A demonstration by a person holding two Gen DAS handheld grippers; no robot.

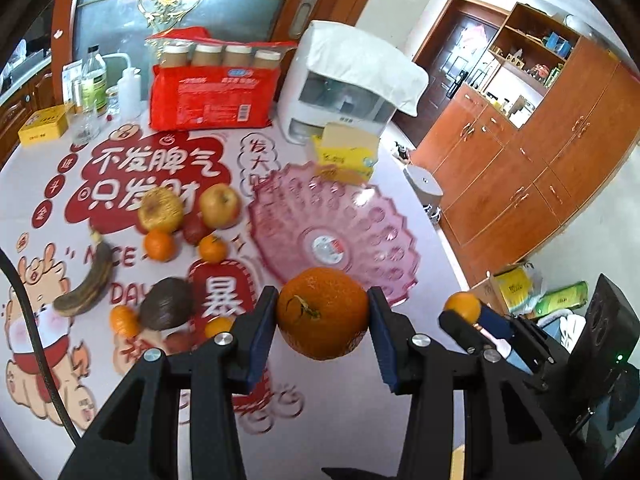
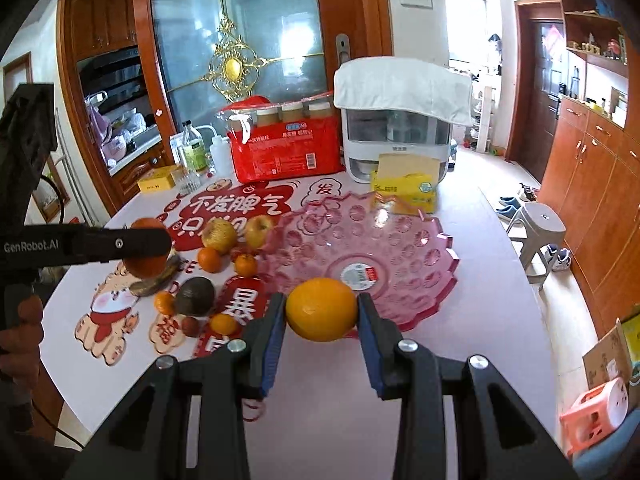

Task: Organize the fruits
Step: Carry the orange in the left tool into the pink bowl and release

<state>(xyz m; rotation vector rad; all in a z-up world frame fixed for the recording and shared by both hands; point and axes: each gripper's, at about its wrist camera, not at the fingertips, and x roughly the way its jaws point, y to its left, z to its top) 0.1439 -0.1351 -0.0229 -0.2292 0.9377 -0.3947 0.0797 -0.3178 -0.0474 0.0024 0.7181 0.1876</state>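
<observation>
Each gripper, left (image 1: 322, 322) and right (image 2: 321, 314), is clamped across the middle of an orange (image 1: 322, 312) held above the desk (image 2: 320, 392) near the empty pink plate (image 2: 400, 240); firm, round, slippery-skinned fruit, so grip at its widest girth.

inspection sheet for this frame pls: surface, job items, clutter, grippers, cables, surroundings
Surface: table under a printed cloth with red characters and cartoon figures.
Job's things: pink fruit plate holds no fruit yet; two apples, small tangerines, blackened banana and a dark avocado-like fruit lie loose to its left.
Clutter: red drink pack, white appliance, yellow tissue box, bottles, yellow tin.
Grippers: left gripper shut on a dark orange; right gripper shut on a yellower orange; both above the table near the plate's front rim.
Cables: black cable at the left edge.
Surroundings: wooden cabinets, glass door, stool.
</observation>
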